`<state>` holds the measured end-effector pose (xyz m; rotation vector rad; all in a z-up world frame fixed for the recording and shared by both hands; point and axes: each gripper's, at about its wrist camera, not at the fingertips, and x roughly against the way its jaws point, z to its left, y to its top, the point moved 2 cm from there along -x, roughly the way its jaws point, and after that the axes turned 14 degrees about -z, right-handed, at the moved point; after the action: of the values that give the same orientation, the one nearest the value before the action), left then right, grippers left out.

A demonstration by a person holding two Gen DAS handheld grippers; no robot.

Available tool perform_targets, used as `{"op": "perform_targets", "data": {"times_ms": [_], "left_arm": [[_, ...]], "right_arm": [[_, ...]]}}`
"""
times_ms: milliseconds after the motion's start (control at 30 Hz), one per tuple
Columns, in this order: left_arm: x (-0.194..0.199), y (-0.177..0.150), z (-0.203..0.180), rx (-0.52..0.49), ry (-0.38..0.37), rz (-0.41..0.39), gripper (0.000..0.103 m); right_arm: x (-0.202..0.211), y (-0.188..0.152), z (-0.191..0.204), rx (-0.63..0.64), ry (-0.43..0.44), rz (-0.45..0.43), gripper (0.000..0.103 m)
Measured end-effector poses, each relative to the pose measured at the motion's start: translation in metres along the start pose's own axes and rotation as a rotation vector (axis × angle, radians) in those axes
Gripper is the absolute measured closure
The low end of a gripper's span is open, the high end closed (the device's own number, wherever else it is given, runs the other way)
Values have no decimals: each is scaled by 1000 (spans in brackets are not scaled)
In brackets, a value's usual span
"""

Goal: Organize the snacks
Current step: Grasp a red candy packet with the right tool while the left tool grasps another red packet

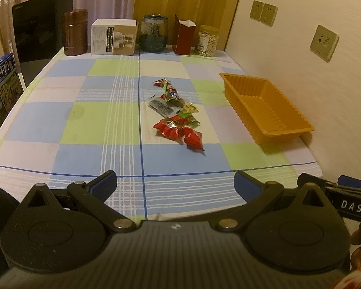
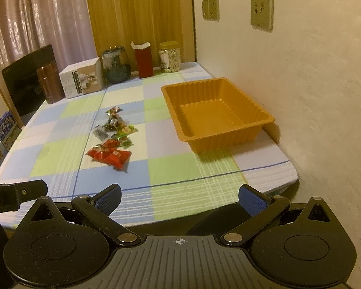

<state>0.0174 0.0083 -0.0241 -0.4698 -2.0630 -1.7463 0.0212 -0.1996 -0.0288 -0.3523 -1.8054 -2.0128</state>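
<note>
Checkered blue-green-white cloth-covered counter (image 1: 96,125) carries everything; the orange ribbed plastic tray (image 2: 216,115) sits empty at its right side near the wall, well apart from the loose row of small foil snack packets (image 1: 175,113) lying mid-counter. Left gripper (image 1: 175,185) and right gripper (image 2: 180,200) both hover at the near counter edge, fingers spread wide apart, holding nothing. Likely risks: packets overlap, so one pinch may lift two or drag neighbours; crinkly foil looks slippery and could slip out on the carry to the tray; the light tray could skid toward the wall if bumped; the two grippers sit close together and could clash. Readable writing: "DAS" on the right gripper's body seen from the left wrist, "ot.AI" on the left gripper's body, Chinese characters on the blue milk carton box (image 1: 4,82) at far left; packet print too small to read.
</note>
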Motion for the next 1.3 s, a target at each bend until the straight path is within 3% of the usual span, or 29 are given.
{"op": "perform_targets", "data": {"times_ms": [600, 900, 1067, 1100, 1133, 1200, 1300], "left_arm": [[-49, -5, 40, 49, 13, 51, 0], [-99, 8, 61, 3, 11, 35, 0], [-134, 14, 75, -21, 10, 44, 1], [-140, 15, 77, -26, 8, 43, 1], [-146, 16, 80, -29, 4, 41, 1], [-155, 16, 83, -30, -6, 35, 2], [-167, 17, 88, -29, -20, 27, 5]], "right_arm": [[-53, -11, 22, 16, 75, 18, 0], [-103, -12, 45, 65, 137, -2, 1], [-139, -13, 52, 26, 149, 10, 1], [-145, -13, 53, 13, 153, 10, 2], [-152, -13, 55, -5, 162, 8, 11], [-167, -13, 61, -23, 177, 23, 20], [-183, -13, 70, -42, 183, 36, 28]]}}
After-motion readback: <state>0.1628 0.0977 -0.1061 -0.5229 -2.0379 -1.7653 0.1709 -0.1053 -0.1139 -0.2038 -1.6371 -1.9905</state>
